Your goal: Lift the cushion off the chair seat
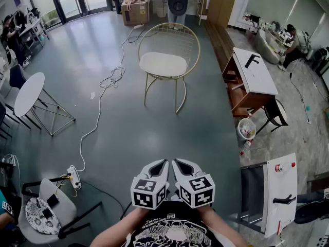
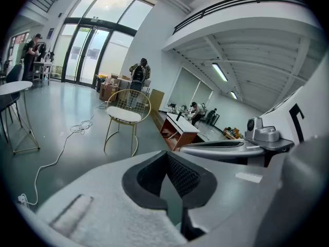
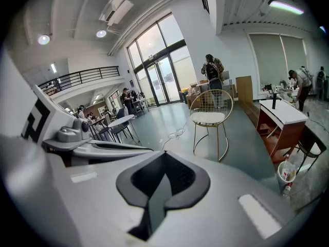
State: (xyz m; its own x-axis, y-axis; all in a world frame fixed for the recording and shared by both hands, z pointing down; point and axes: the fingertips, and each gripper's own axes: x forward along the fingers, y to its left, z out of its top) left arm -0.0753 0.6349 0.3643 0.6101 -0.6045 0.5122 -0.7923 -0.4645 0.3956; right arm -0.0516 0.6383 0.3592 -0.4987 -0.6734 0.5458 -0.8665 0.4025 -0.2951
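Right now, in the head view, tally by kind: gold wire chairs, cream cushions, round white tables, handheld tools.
Gold wire chair: 1
Cream cushion: 1
Round white table: 1
Tools: 2, left tool and right tool
Total: 5

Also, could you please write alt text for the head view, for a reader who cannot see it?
The left gripper and right gripper sit side by side at the bottom, jaws closed and empty, facing a gold wire chair with a white cushion on its seat across a grey floor.
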